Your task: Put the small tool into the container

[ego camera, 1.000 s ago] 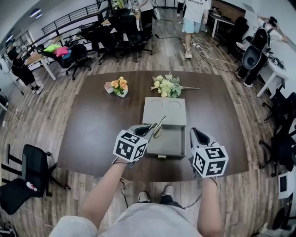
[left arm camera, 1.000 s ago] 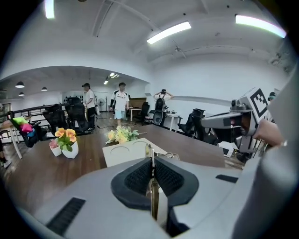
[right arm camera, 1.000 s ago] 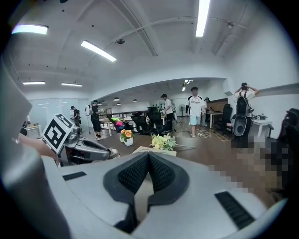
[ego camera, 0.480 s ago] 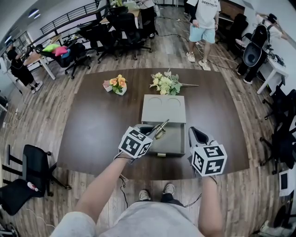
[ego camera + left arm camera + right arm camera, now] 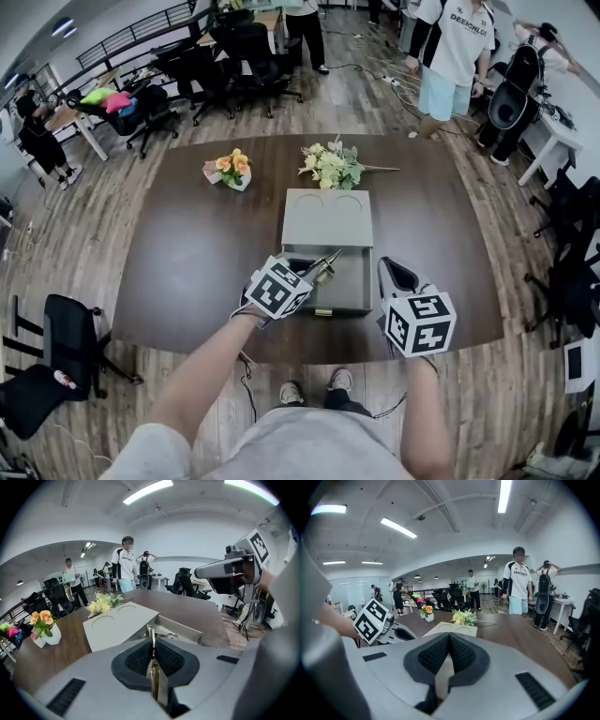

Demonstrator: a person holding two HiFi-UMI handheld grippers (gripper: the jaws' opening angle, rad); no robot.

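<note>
The dark wooden surface point(image 5: 187, 253) spreads out ahead of both tongs. Directly in front of them sits the grey container point(image 5: 328, 217), its drawer point(image 5: 354, 286) pulled open toward the tongs. Beyond the container lie a pale bouquet point(image 5: 330, 169) and, further left, a small white pot of orange flowers point(image 5: 230, 173). The left tongs point(image 5: 302, 267) are clamped on the small tool point(image 5: 328, 260), a slim metal piece jutting past their tips over the open drawer. The right tongs point(image 5: 396, 272), just right of the drawer, are closed on nothing.
</note>
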